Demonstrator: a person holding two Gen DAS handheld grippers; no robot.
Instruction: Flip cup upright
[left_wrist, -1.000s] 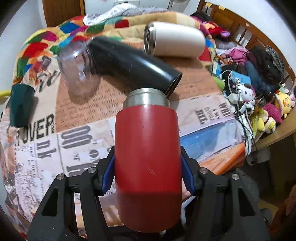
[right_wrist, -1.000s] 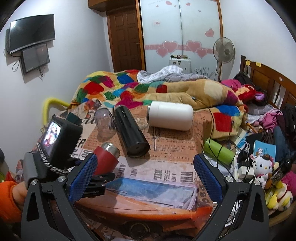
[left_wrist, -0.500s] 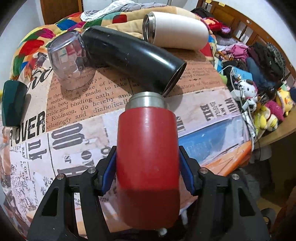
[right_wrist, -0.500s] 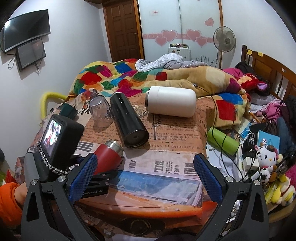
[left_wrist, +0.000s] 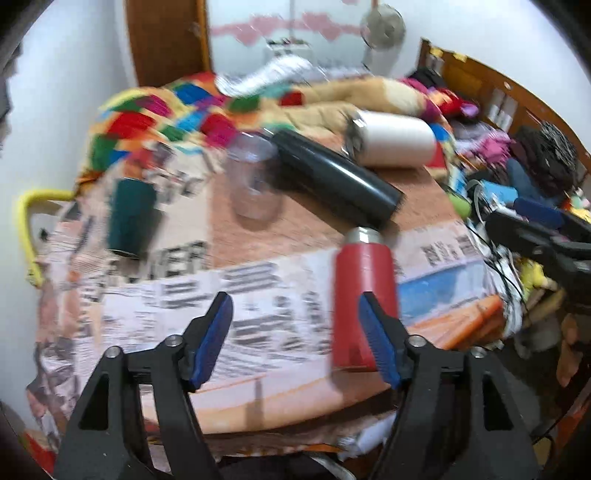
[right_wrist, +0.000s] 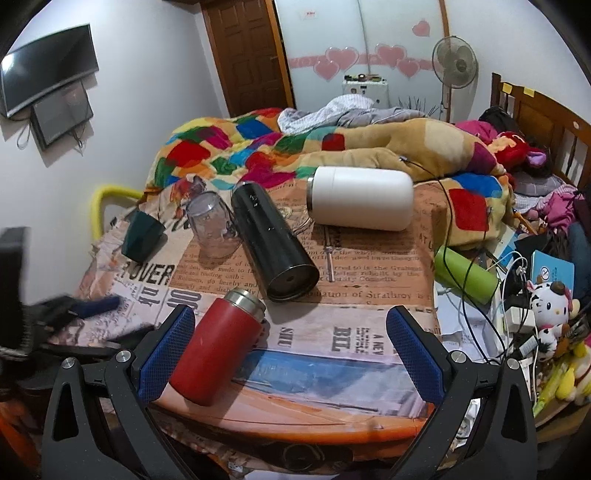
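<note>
A red flask (left_wrist: 364, 295) (right_wrist: 218, 345) with a steel rim stands upright near the table's front edge. My left gripper (left_wrist: 295, 336) is open and empty; the flask is by its right finger, outside the grip. The left gripper shows blurred at the left of the right wrist view (right_wrist: 74, 314). My right gripper (right_wrist: 291, 354) is open and empty, hovering at the front edge with the flask by its left finger. A black flask (right_wrist: 273, 240) and a white flask (right_wrist: 362, 203) lie on their sides. A clear cup (right_wrist: 212, 225) and a dark green cup (right_wrist: 142, 234) stand upside down.
The table (right_wrist: 332, 369) is covered in newspaper-print cloth. A green bottle (right_wrist: 465, 275) lies at its right edge. Cables, toys and clothes (right_wrist: 546, 306) crowd the right side. A bed with a patchwork blanket (right_wrist: 258, 147) lies behind.
My left gripper has opened and let go of the red flask, then pulled back and to the left. The flask now stands on the table. The right gripper edged closer.
</note>
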